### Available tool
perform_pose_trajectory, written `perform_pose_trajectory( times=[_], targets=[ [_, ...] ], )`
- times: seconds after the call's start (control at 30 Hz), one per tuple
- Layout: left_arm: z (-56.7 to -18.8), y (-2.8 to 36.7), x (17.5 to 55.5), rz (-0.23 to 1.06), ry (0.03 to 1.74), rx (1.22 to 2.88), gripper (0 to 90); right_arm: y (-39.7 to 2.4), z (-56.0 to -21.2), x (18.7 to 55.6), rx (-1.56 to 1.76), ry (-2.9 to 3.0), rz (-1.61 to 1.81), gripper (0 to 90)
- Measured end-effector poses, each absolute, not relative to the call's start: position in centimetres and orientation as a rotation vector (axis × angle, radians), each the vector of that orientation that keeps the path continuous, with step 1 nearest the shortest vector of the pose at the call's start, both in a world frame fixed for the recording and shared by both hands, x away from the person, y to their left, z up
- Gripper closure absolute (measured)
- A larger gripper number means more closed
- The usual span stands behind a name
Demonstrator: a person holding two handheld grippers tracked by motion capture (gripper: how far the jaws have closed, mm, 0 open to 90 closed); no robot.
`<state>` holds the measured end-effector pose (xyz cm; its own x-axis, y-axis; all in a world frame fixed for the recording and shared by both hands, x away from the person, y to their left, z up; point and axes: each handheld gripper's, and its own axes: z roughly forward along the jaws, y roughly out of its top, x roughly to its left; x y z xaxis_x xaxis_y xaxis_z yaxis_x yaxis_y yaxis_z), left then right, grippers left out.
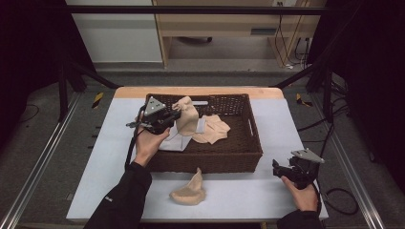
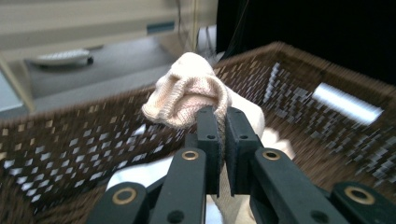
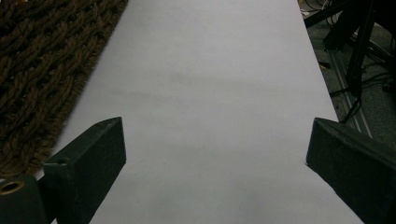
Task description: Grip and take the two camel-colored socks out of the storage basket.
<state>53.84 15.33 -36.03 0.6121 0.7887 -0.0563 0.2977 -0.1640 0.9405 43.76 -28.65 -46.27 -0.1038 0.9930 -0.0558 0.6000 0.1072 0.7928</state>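
A beige sock (image 1: 188,190) lies on the table (image 1: 239,191) before the basket (image 1: 210,160). The right gripper (image 1: 277,168) rests beside it, jaws spread wide. Farther in, the left gripper (image 1: 174,116) pinches a second sock (image 2: 187,93) tight between its fingertips, hanging above the basket's other cloths (image 1: 212,129).

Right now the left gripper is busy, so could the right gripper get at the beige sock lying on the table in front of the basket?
Probably yes: the right gripper is open and empty, with bare table between it and the sock.
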Motion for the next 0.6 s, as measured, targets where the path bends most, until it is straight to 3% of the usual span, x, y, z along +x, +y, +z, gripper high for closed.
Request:
perform_pose_trajectory(
  times=[0.6],
  targets=[
    [-29.1,15.9,47.6,0.574,0.710,1.634,85.0,-28.6,-46.2,43.7,1.562,1.772,0.824,5.1]
  ],
)
